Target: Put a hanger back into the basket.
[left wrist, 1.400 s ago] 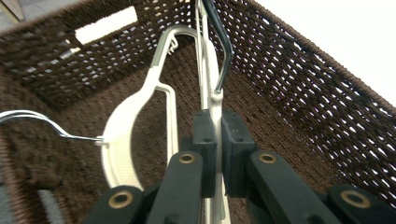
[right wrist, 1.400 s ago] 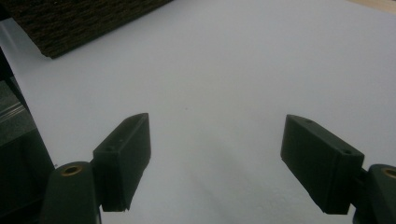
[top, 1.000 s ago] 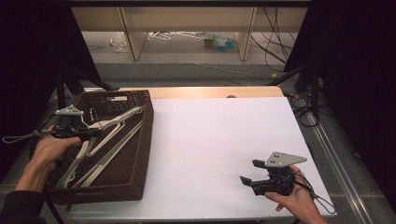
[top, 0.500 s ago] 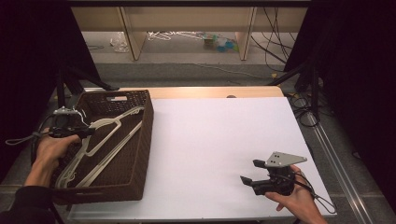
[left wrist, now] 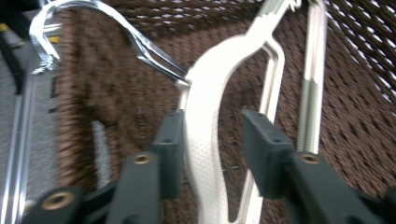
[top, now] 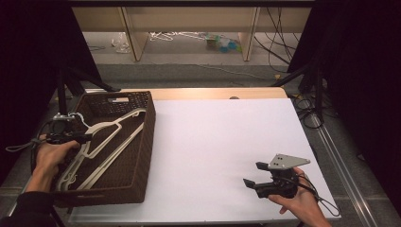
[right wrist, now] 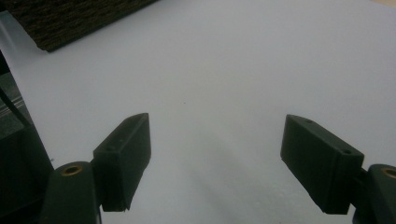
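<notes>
The left gripper (top: 71,137) hangs over the near left part of the brown wicker basket (top: 142,156), which stands at the left edge of the white table (top: 222,142). Its jaws have just been opening, and the white hanger (left wrist: 205,140) lies between them: in the left gripper view one pad sits just beside the hanger's broad shoulder, perhaps brushing it, while the other stands clear of it, so nothing is gripped. The hanger rests inside the basket on top of other pale hangers (top: 101,163), its metal hook (left wrist: 140,44) pointing toward the basket's far left corner. A hand (top: 49,158) holds this gripper from the near side. Over at the near right corner of the table, the right gripper (top: 254,175) is held low above the bare white surface, well apart from the basket, its jaws spread wide with nothing between them; its own view looks across the table toward the basket's corner (right wrist: 70,18).
</notes>
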Demonstrator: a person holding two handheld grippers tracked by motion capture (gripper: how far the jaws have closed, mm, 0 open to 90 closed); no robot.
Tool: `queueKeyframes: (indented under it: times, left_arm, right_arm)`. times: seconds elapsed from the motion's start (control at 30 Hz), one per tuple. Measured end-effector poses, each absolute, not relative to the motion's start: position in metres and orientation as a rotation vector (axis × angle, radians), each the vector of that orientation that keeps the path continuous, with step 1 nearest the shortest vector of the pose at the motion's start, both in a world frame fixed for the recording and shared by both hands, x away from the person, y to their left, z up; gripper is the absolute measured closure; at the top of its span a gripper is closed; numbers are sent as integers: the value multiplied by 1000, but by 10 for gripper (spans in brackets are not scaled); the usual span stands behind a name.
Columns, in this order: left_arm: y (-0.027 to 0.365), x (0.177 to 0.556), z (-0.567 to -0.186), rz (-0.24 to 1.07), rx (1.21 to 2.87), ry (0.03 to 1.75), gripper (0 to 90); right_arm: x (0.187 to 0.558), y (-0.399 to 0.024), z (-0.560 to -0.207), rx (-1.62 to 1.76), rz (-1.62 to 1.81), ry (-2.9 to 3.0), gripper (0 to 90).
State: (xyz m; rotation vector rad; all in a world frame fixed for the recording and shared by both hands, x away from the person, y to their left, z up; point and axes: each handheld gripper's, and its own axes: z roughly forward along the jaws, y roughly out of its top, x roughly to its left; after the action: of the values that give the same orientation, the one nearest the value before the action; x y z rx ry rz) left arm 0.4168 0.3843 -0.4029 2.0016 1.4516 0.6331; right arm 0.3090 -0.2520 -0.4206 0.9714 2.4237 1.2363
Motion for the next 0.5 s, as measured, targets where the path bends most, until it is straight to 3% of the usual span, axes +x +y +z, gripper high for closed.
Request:
queueKeyframes:
  times: [0.1,0.5]
  left_arm:
    - [380,410,-397,637,1950,1484,531]
    - [338,383,-375,656,1808,1307,386]
  right_arm:
    - [309,-252,-421,959,1238,2419,252]
    - [310,-253,-420,965,1243,2413,252]
